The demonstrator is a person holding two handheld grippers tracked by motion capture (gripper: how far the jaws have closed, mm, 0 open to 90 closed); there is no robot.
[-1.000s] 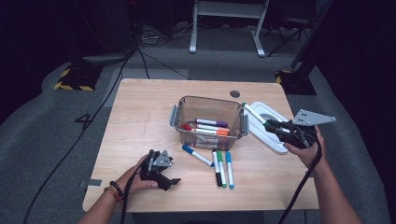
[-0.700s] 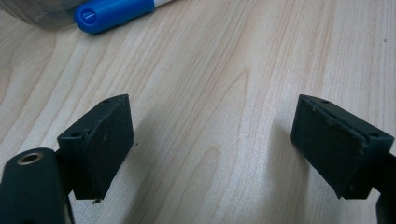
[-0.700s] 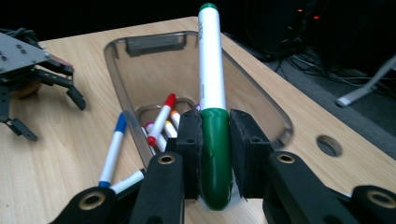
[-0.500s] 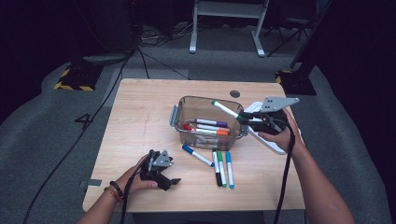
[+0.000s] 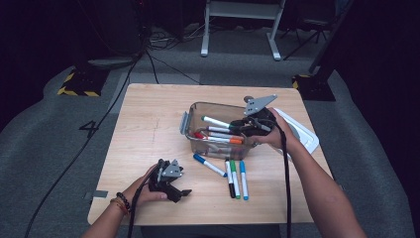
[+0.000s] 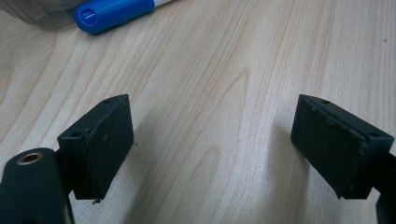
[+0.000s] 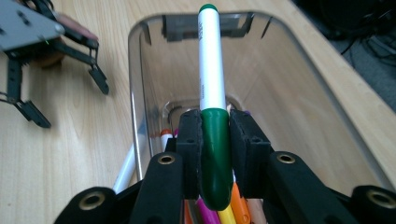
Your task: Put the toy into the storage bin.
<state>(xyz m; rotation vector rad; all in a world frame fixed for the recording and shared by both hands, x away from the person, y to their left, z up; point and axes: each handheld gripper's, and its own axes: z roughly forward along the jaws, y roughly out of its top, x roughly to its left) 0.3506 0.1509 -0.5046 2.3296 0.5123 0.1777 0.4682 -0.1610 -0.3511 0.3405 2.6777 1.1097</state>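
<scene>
Green-capped marker [image 7: 213, 135] was clamped in the right tool [image 7: 215, 140] above the clear box [image 5: 195, 119], over the markers inside. Placing was judged in hand; lowering and release were called for next. Left tool [image 6: 210, 144] was rested open on the desk [image 5: 148, 129].

A light wooden surface [image 5: 148, 129] is set on grey carpeted floor [image 5: 44, 148], across which black cables [image 5: 99, 124] are trailed. Behind it, a white frame's legs [image 5: 240, 29] and what may be yellow-black striped blocks [image 5: 79, 82] are seen in darkness.
</scene>
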